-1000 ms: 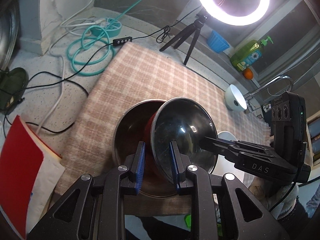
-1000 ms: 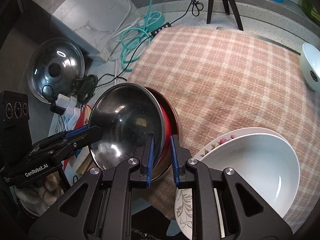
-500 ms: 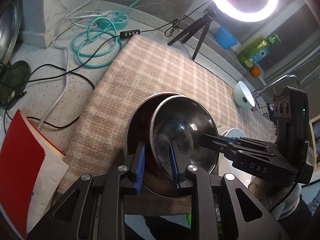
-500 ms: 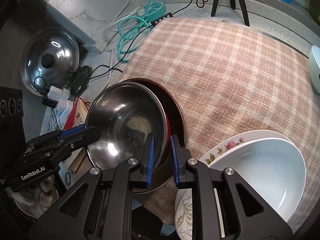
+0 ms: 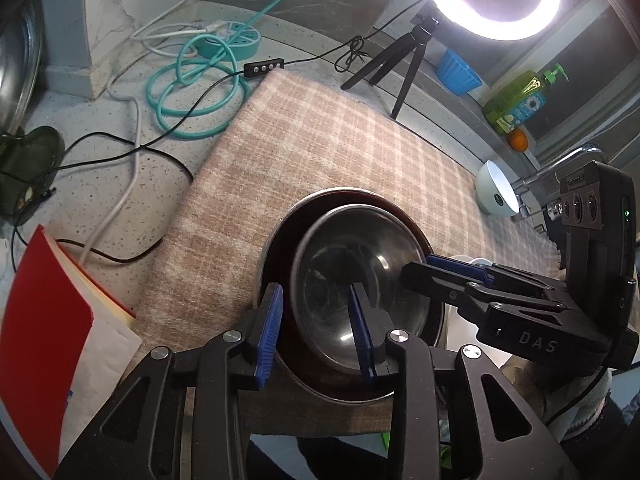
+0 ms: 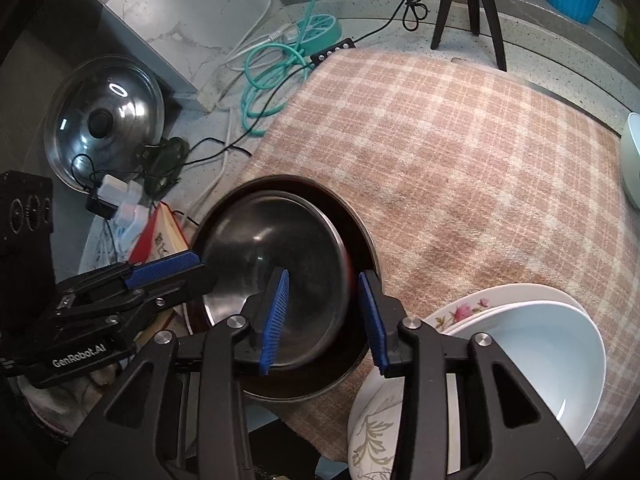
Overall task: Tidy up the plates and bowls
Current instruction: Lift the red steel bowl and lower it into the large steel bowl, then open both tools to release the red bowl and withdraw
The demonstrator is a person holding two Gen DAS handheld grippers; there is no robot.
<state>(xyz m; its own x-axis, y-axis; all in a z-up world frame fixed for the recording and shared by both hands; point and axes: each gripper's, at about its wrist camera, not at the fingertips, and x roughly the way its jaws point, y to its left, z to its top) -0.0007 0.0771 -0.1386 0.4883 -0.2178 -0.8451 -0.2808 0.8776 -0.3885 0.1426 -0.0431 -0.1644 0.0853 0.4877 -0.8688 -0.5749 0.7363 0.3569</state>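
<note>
Two grippers opening | my left gripper (image 5: 316, 328) straddles the steel bowl's (image 5: 360, 276) near rim, pads clear | my right gripper (image 6: 324, 316) straddles its opposite rim, pads clear | bowl nested in red bowl (image 6: 360, 240) on cloth (image 6: 460, 168)

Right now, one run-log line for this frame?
stage: nesting | steel bowl: inside red-lined bowl | left gripper: opening, straddles steel rim | right gripper: opening, straddles rim | next: withdraw

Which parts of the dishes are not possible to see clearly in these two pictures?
- Right wrist view: white flowered plate, mostly covered by the pale bowl and right tongs.
- Left wrist view: same stack, hidden behind right tongs.
- Both views: red-lined metal bowl, its inside covered by the steel bowl.
</note>
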